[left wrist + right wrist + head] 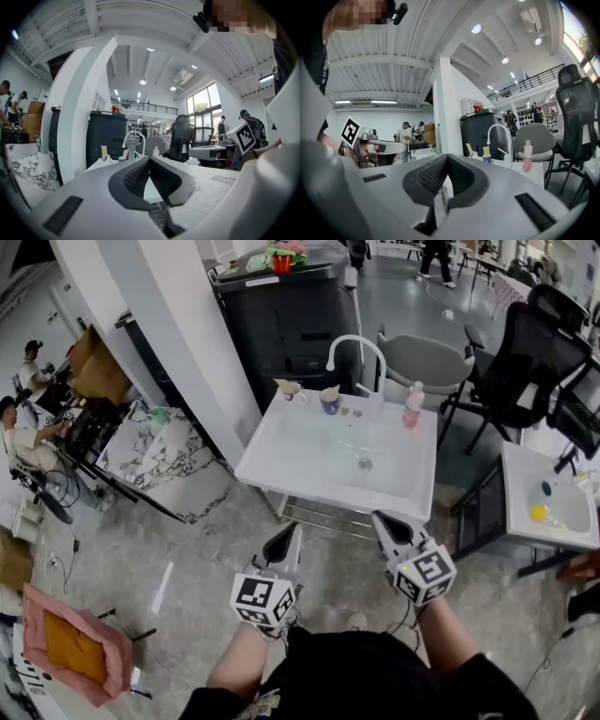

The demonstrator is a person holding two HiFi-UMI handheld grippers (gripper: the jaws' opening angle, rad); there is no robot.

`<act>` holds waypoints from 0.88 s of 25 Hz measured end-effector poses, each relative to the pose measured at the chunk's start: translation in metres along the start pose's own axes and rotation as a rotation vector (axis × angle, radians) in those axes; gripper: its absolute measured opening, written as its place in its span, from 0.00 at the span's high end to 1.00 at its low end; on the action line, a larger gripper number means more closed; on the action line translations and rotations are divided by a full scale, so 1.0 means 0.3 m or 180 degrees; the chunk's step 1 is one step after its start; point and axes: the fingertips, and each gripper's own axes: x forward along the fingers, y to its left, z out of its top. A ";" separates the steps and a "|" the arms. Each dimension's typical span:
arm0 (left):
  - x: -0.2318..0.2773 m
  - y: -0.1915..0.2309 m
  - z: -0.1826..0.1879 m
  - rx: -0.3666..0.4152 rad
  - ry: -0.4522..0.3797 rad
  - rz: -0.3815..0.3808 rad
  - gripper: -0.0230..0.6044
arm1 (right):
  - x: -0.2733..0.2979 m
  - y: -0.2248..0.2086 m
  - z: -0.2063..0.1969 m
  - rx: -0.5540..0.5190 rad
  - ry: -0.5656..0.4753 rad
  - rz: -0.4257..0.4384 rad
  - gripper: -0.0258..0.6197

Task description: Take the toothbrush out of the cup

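Holds the left gripper [289, 538] and the right gripper [384, 523] side by side at 6 o'clock in the head view, both just short of the near edge of the white sink [281, 460] and touching nothing. Shows each one clenched in its own gripper view, ribbed pads pressed together with nothing caught between them. Points both roughly level toward the sink. Finds the toothbrush [501, 151], a thin white stick, leaning in a clear cup [507, 158] on the sink's back rim, at about 12 o'clock from the right gripper and 1 o'clock from the left gripper in the head view, well apart from both. Places that cup just right of the curved white tap [356, 345], with a blue cup [330, 401] and a pale cup [290, 389] to the tap's left, each holding something beige, and a pink bottle [412, 406] toward the rim's right end.
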 end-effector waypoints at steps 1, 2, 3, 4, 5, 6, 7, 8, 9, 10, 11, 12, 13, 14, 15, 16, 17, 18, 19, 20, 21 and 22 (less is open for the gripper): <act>0.001 0.000 -0.001 -0.0005 -0.0001 -0.0006 0.96 | 0.001 0.000 0.000 0.0001 0.0000 -0.0003 0.96; 0.001 -0.001 -0.002 -0.0010 -0.0001 -0.0010 0.96 | 0.001 0.000 -0.001 0.0003 0.0000 -0.0005 0.96; 0.002 -0.001 -0.003 -0.0015 0.0000 -0.0014 0.96 | 0.001 -0.001 -0.001 0.0005 0.0000 -0.0006 0.96; 0.003 -0.002 -0.003 -0.0017 -0.0001 -0.0016 0.96 | 0.001 -0.001 -0.001 0.0007 -0.0002 -0.0003 0.96; 0.004 -0.003 -0.003 -0.0015 -0.0003 -0.0017 0.96 | -0.001 0.000 -0.001 0.0010 -0.0011 0.0007 0.96; 0.005 -0.006 -0.001 -0.0011 -0.0005 -0.0018 0.96 | -0.004 0.001 0.001 0.0014 -0.0031 0.0024 0.96; 0.006 -0.009 -0.001 -0.0008 -0.0008 -0.0018 0.96 | -0.007 0.002 0.002 0.0020 -0.0054 0.0042 0.96; 0.008 -0.013 0.000 -0.0005 -0.0012 -0.0018 0.96 | -0.010 0.001 0.003 0.0026 -0.0073 0.0057 0.96; 0.010 -0.015 0.002 -0.0004 -0.0018 -0.0015 0.96 | -0.012 0.000 0.003 0.0031 -0.0084 0.0069 0.96; 0.013 -0.018 0.004 -0.0007 -0.0026 -0.0013 0.96 | -0.013 -0.001 0.003 0.0034 -0.0091 0.0080 0.96; 0.015 -0.019 0.006 -0.0010 -0.0033 -0.0011 0.96 | -0.014 -0.002 0.004 0.0036 -0.0102 0.0091 0.96; 0.017 -0.021 0.009 -0.0008 -0.0040 -0.0007 0.96 | -0.015 -0.002 0.008 0.0037 -0.0118 0.0102 0.96; 0.019 -0.022 0.012 0.0000 -0.0046 0.0000 0.96 | -0.016 -0.003 0.012 0.0040 -0.0133 0.0114 0.96; 0.021 -0.024 0.014 0.0008 -0.0049 0.0008 0.96 | -0.018 -0.005 0.015 0.0042 -0.0144 0.0127 0.96; 0.024 -0.027 0.016 0.0016 -0.0052 0.0016 0.96 | -0.019 -0.008 0.017 0.0042 -0.0152 0.0139 0.96; 0.028 -0.031 0.019 0.0024 -0.0053 0.0024 0.96 | -0.021 -0.013 0.019 0.0040 -0.0158 0.0150 0.96; 0.031 -0.035 0.023 0.0033 -0.0053 0.0032 0.96 | -0.023 -0.018 0.020 0.0038 -0.0162 0.0160 0.96; 0.034 -0.040 0.027 0.0041 -0.0052 0.0038 0.96 | -0.025 -0.024 0.022 0.0035 -0.0165 0.0171 0.96; 0.038 -0.044 0.030 0.0046 -0.0051 0.0044 0.96 | -0.026 -0.029 0.024 0.0032 -0.0167 0.0184 0.96; 0.042 -0.047 0.033 0.0051 -0.0053 0.0051 0.96 | -0.026 -0.034 0.026 0.0027 -0.0169 0.0202 0.96; 0.047 -0.050 0.035 0.0053 -0.0058 0.0057 0.96 | -0.025 -0.038 0.026 0.0023 -0.0171 0.0224 0.96; 0.053 -0.052 0.037 0.0055 -0.0065 0.0067 0.96 | -0.025 -0.043 0.027 0.0019 -0.0173 0.0250 0.94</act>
